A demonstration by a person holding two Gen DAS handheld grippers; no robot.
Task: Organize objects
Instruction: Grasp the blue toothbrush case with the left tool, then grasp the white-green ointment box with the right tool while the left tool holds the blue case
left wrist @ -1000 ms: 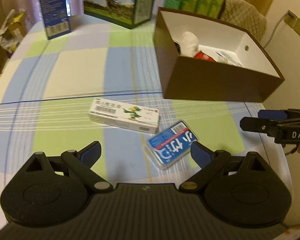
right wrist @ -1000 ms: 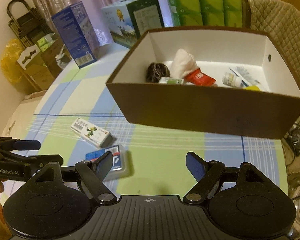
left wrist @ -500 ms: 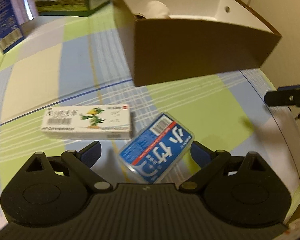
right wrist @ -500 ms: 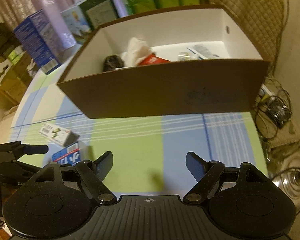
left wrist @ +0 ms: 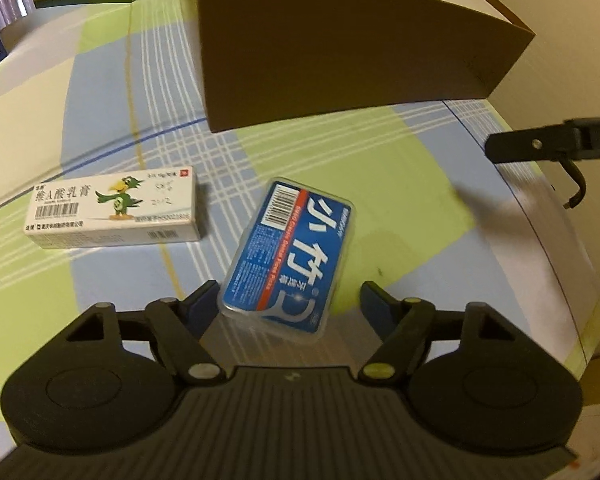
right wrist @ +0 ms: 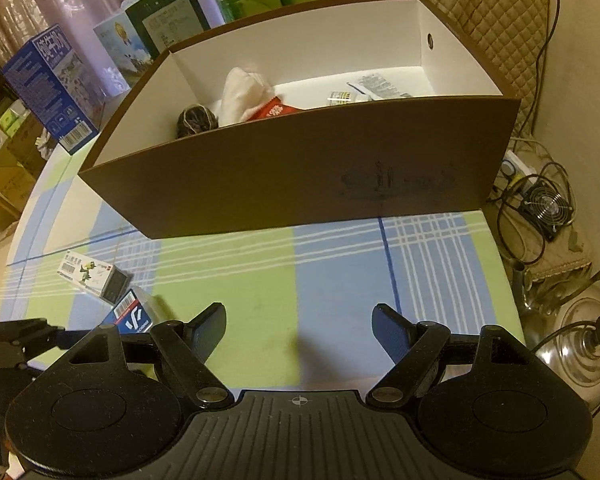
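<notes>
The left gripper [left wrist: 290, 300] is spread wide, and the near end of a blue floss case [left wrist: 290, 256] lies between its fingers; the left finger [left wrist: 202, 304] is at or just beside the case's corner, the right finger stands clear of it, so nothing is clamped. The case lies flat on the checked tablecloth [left wrist: 400, 184], turned at a slant. Just to its left lies a white ointment box [left wrist: 114, 210] with a green bird on it, apart from the case. Beyond both stands a brown cardboard box [left wrist: 340, 52], white inside.

The right gripper [right wrist: 298, 326] is likewise wide open and holds nothing; only bare cloth lies between its fingers, in front of the brown box.

The left wrist view sees mostly the box's outer wall, with only a scrap of white above the rim. The right wrist view looks down into it: a white cloth bundle [right wrist: 242, 94], a dark ball of yarn [right wrist: 196, 120], a red packet [right wrist: 274, 110] and small printed packets [right wrist: 370, 88] toward the far right corner. That view also shows a blue carton [right wrist: 48, 88] and a green-and-white carton [right wrist: 152, 28] behind the box, and a small fan [right wrist: 546, 206] with cables on the floor.
</notes>
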